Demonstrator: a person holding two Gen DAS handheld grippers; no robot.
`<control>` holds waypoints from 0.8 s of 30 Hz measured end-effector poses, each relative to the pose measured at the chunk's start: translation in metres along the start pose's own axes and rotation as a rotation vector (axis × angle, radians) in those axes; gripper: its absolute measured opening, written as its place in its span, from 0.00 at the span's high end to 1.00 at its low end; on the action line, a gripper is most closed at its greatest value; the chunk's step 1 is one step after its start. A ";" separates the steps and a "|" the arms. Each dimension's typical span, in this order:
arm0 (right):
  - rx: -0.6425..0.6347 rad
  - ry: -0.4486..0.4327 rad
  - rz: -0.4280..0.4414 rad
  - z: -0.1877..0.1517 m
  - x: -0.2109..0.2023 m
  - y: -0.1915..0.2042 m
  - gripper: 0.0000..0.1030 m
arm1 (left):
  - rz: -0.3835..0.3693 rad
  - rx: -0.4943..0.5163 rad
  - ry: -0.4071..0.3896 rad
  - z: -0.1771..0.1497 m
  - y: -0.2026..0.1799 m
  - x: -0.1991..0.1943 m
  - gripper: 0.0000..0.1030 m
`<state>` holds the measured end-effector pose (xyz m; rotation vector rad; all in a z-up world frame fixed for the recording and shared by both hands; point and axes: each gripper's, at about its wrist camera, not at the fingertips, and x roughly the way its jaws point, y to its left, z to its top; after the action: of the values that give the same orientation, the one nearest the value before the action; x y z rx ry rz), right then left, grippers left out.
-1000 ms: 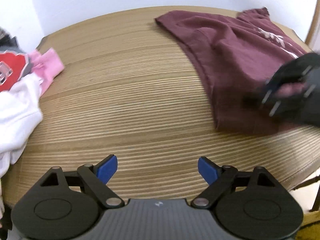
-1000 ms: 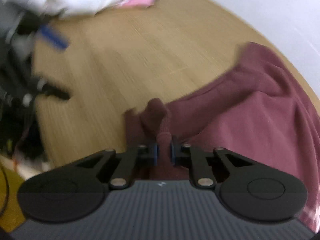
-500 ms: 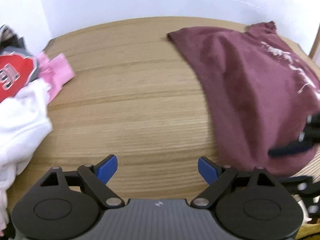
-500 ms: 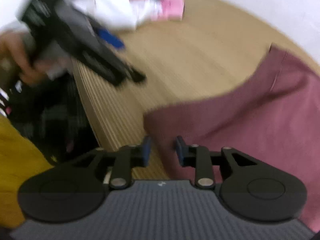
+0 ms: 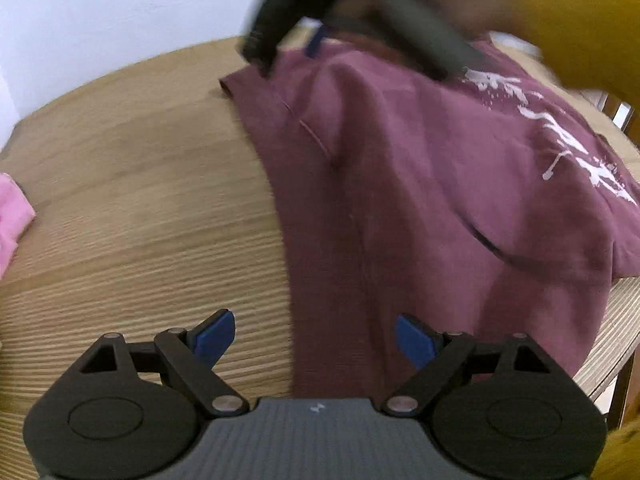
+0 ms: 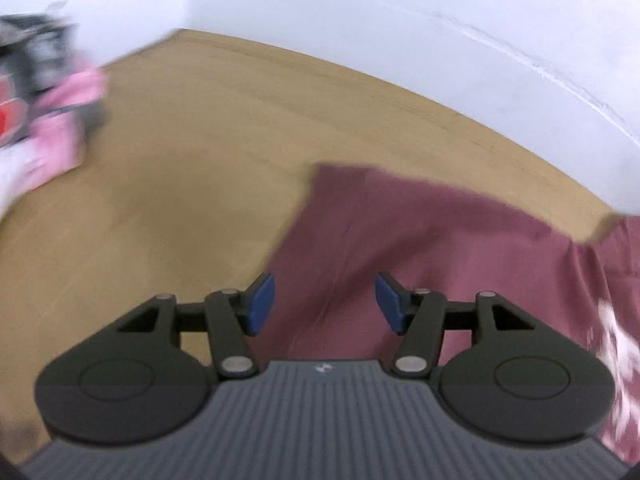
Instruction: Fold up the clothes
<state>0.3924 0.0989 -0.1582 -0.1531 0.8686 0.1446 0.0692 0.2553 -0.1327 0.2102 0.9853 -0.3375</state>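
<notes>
A maroon T-shirt with a white print lies spread on the wooden table, right of centre; it also shows in the right wrist view. My left gripper is open and empty over the shirt's near left edge. My right gripper is open and empty above the shirt's far part; it shows blurred in the left wrist view near the shirt's far corner, held by an arm in a yellow sleeve.
A pile of other clothes, pink, white and red, lies at the table's left side; a pink piece shows in the left wrist view. A white wall stands behind the table. The table's right edge is near the shirt.
My right gripper let go of the shirt's near edge, opened, and moved up to the shirt's far corner. My left gripper moved right, over the shirt's near left edge.
</notes>
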 end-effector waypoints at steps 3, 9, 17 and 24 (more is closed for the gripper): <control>0.094 0.055 -0.076 0.044 0.061 -0.021 0.44 | 0.004 -0.036 0.034 -0.001 0.000 0.009 0.13; 0.198 0.026 -0.002 0.068 0.101 -0.035 0.62 | 0.012 -0.109 0.103 -0.002 0.001 0.028 0.11; 0.337 -0.014 0.097 0.099 0.155 -0.055 0.66 | 0.126 -0.189 0.137 0.007 0.016 0.039 0.08; 0.338 -0.081 0.259 0.087 0.105 -0.086 0.54 | 0.152 -0.081 0.112 0.022 -0.003 0.035 0.09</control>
<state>0.5409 0.0382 -0.1767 0.2804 0.8176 0.2414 0.1030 0.2387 -0.1506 0.2304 1.0845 -0.1476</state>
